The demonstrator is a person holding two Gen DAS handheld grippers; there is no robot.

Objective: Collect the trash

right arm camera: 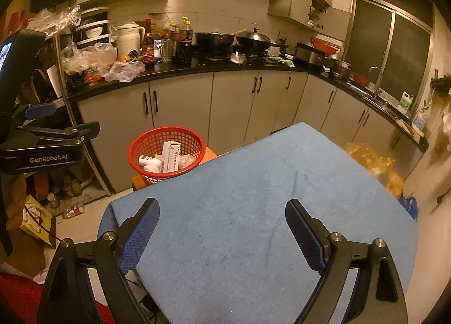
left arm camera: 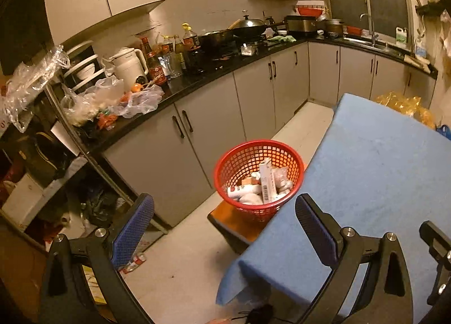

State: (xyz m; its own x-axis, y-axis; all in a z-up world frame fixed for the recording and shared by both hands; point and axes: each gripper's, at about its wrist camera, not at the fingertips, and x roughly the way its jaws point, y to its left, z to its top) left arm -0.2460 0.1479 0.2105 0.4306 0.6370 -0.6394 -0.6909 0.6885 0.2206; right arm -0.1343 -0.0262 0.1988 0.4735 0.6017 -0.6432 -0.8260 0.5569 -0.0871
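Observation:
A red mesh basket stands on an orange stool by the table's left edge, holding a white carton, a small bottle and other trash. It also shows in the right wrist view. My left gripper is open and empty, held above the floor and the table's near-left corner, short of the basket. My right gripper is open and empty above the blue tablecloth. The left gripper's body shows at the left edge of the right wrist view.
Grey kitchen cabinets with a cluttered black counter run behind the basket. A metal shelf rack with bags stands at left. Bottles and litter lie on the floor. Yellow plastic bags sit beyond the table's far right.

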